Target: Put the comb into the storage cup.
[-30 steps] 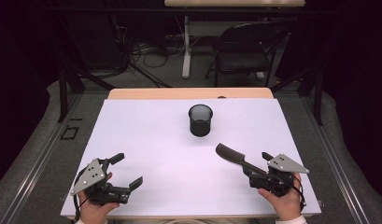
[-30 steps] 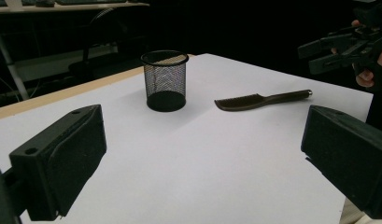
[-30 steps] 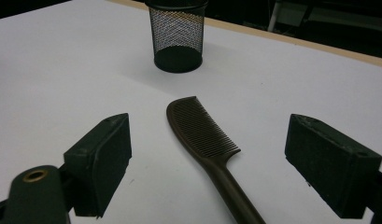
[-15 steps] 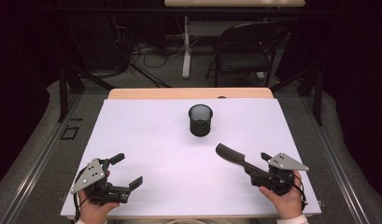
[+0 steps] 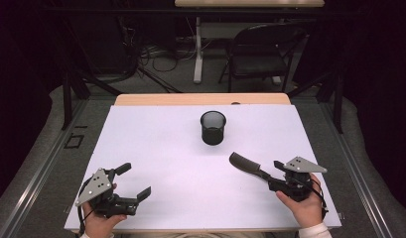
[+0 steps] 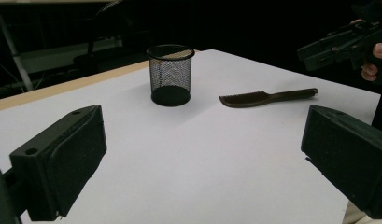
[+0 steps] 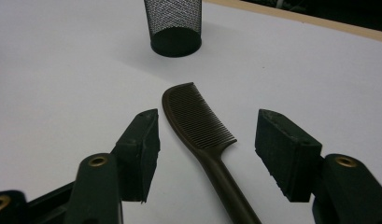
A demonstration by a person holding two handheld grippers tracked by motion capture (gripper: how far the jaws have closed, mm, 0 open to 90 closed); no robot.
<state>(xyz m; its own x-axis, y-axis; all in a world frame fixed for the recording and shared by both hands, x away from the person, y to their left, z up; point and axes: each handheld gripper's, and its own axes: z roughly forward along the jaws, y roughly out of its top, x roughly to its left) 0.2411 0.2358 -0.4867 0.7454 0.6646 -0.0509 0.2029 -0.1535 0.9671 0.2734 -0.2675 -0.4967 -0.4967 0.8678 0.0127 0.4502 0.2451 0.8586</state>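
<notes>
Right gripper jaws have just been closing, now roughly half-open with the comb handle running between them. Pads aren't on it: clear gap either side in the right gripper view, so nothing is gripped. Compared with a second ago the comb sits in the same spot, and neither hand has shifted noticeably; the jaw gap is the only real change

Positions relative to the mesh cup:
- comb lies flat on the white table, nearer the person than the cup and off to its right, toothed end toward the cup, handle pointing away from it at the right gripper
- cup is upright, well apart from the comb, looks empty from above
- left gripper is at the near-left corner, far from the cup, jaws wide apart, holding nothing, idle

Read: this is the pre-grasp on the comb handle, and the likely target is the cup. Alignment looks good, the handle is about centred between the pads. Next is to finish the close, then lift. Risk: the handle is thin and lies flat on the table, so the pads may need to sit low to catch it rather than slide over the top, and a grip that far back could let the toothed end droop
</notes>
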